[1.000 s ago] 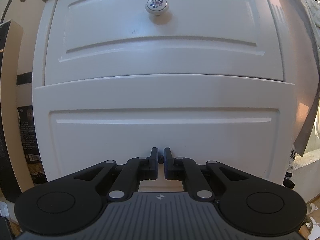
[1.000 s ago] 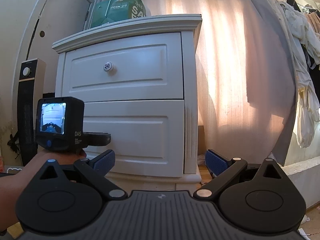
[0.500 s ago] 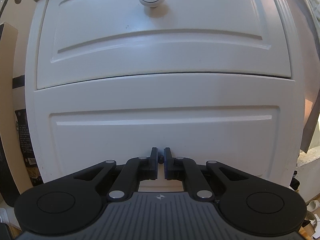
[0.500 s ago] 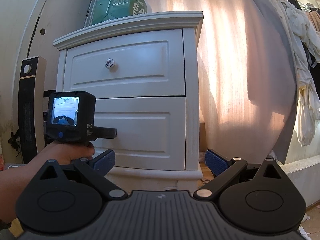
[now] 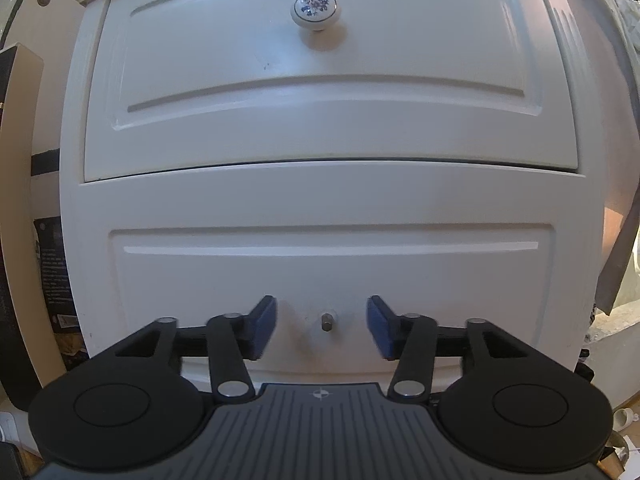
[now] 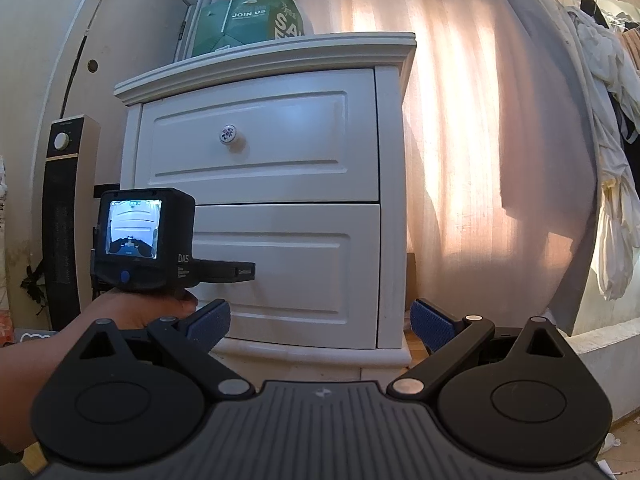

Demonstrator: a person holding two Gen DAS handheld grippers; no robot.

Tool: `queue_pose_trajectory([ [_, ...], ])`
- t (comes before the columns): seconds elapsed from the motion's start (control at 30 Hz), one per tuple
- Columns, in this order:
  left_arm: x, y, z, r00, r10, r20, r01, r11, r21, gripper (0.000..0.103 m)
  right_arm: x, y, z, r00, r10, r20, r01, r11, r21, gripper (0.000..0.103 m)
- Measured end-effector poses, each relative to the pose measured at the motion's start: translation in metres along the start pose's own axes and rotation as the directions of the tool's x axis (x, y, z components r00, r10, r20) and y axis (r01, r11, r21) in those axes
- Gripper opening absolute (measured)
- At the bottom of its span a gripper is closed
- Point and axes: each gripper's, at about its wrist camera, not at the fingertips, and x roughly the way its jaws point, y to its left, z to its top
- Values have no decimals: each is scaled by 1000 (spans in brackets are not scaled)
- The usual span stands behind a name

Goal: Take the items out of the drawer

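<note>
A white nightstand (image 6: 390, 216) has two drawers. The upper drawer carries a flowered ceramic knob (image 5: 316, 7). The lower drawer (image 5: 320, 204) has only a bare metal stud (image 5: 327, 321) where a knob would sit, and its front seems to stand slightly proud of the frame. My left gripper (image 5: 322, 330) is open, its blue pads either side of the stud without touching it. In the right wrist view a hand (image 6: 132, 312) holds the left gripper (image 6: 248, 271) against the lower drawer front. My right gripper (image 6: 320, 324) hangs open and empty in front of the nightstand. The drawer contents are hidden.
A green box (image 6: 252, 20) sits on top of the nightstand. A tall heater (image 6: 66, 220) stands to its left against the wall. A sunlit curtain (image 6: 480, 160) hangs on the right, with clothes (image 6: 612, 160) beyond it and a low ledge (image 6: 600, 344) underneath.
My left gripper was shut on the metal stud and has now opened off it. The right gripper has drifted closer to the nightstand.
</note>
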Motion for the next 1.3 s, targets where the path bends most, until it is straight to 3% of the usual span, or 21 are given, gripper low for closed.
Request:
queue_pose_trajectory([
  [0.2, -7, 7, 3, 1000, -6, 17, 6, 1000, -5, 69, -2, 2, 2, 1000, 4, 4, -4, 1000, -2, 103],
  [0.27, -11, 13, 6, 1000, -11, 23, 11, 1000, -11, 85, -2, 2, 3, 1000, 4, 6, -4, 1000, -2, 103],
  [0.4, -27, 19, 6, 998, -24, 52, 24, 1000, 4, 103, -2, 3, 4, 1000, 0, 16, 0, 1000, 4, 103],
  [1.3, -145, 66, -23, 997, -39, 66, 40, 999, -24, 103, 10, 27, 7, 999, 35, 23, -35, 999, -10, 103],
])
